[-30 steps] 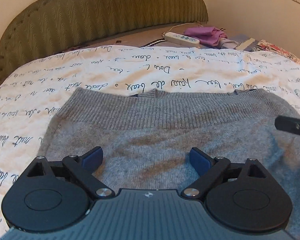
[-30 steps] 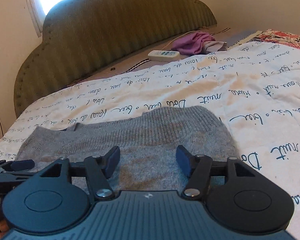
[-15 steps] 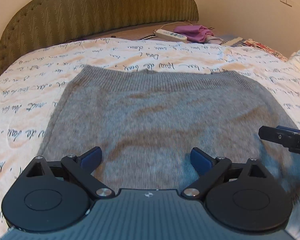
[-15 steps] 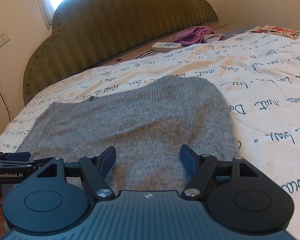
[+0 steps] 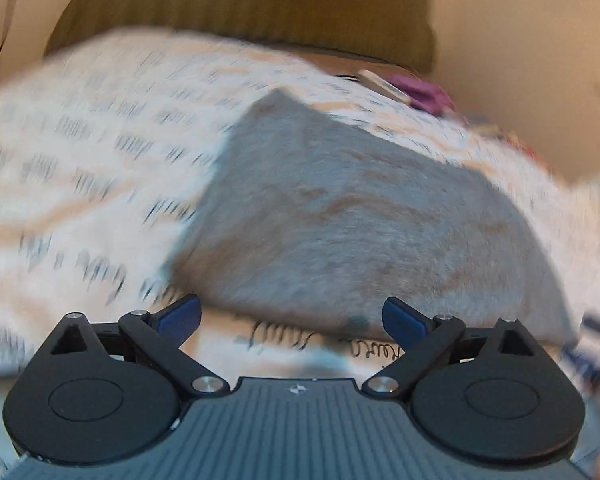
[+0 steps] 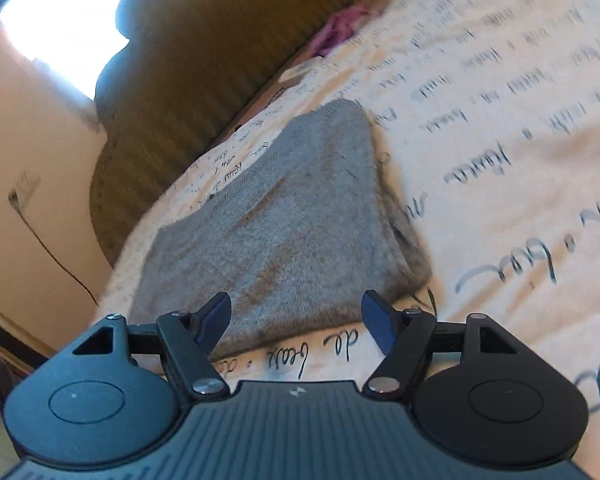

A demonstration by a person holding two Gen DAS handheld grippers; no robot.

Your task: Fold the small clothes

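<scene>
Grippers pulled back from the grey knit garment.
We hold left gripper and right gripper wide, empty; right's jaws just opened further, so regrasping comes next.

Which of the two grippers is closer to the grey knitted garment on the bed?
Right, but narrowly. The right gripper has its open jaws straddling the grey garment's near edge. The left gripper, also open, hovers just short of that edge.

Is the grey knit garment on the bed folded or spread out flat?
Folded, it appears: the grey knit garment shows stacked layers at its right edge, lying on the bedspread.
</scene>
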